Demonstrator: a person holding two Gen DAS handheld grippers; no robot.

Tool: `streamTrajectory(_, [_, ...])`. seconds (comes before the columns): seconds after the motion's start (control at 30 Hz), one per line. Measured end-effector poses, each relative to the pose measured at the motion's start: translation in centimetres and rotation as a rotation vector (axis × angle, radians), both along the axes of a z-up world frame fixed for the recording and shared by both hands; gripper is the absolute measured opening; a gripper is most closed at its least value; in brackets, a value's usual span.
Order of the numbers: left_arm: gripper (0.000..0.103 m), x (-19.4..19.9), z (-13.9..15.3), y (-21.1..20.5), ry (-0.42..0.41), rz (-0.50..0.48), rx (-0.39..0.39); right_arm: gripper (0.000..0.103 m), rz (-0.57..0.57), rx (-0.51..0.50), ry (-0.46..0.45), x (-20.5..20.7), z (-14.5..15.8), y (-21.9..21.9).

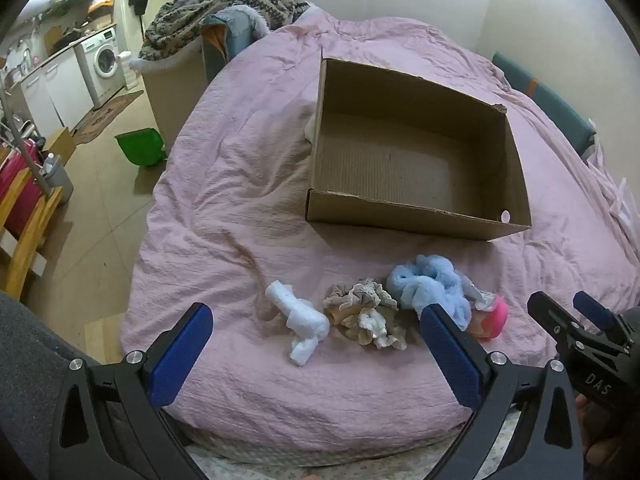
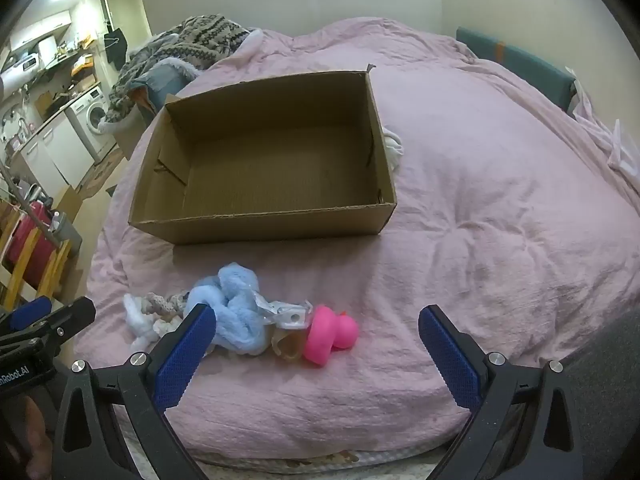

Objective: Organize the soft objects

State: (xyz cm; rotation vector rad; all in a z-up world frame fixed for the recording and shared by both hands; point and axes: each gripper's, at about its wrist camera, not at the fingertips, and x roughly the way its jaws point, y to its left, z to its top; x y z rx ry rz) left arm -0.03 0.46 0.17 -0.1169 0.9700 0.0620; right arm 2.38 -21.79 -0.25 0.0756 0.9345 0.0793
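Note:
An empty cardboard box (image 1: 416, 216) (image 2: 260, 224) sits on the pink bed cover (image 1: 240, 200) (image 2: 480, 220). In front of it lies a row of soft things: a white rolled cloth (image 1: 300, 320), a beige lacy bundle (image 1: 366, 314), a fluffy light-blue cloth (image 1: 428, 284) (image 2: 236, 304), a clear plastic packet (image 2: 288, 320) and a pink rubber duck (image 2: 330, 332) (image 1: 496, 318). My left gripper (image 1: 316, 344) hovers open over the near edge, the white and beige pieces between its fingers' lines. My right gripper (image 2: 318, 348) is open too, low before the duck.
A white cloth (image 2: 394, 148) peeks out beside the box. A pile of knitted blankets (image 1: 224, 8) lies at the bed's far left. Off the bed to the left are a green bin (image 1: 142, 146), a wooden chair (image 1: 28, 220) and a washing machine (image 1: 102, 60).

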Motion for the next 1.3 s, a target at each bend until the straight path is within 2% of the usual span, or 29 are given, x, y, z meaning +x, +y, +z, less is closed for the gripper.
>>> streamTrajectory(1.3, [0.103,-0.07,0.24,-0.44,-0.006,-0.005,0.007,0.103,0.000,-0.001,0.001,-0.03,-0.02,0.08])
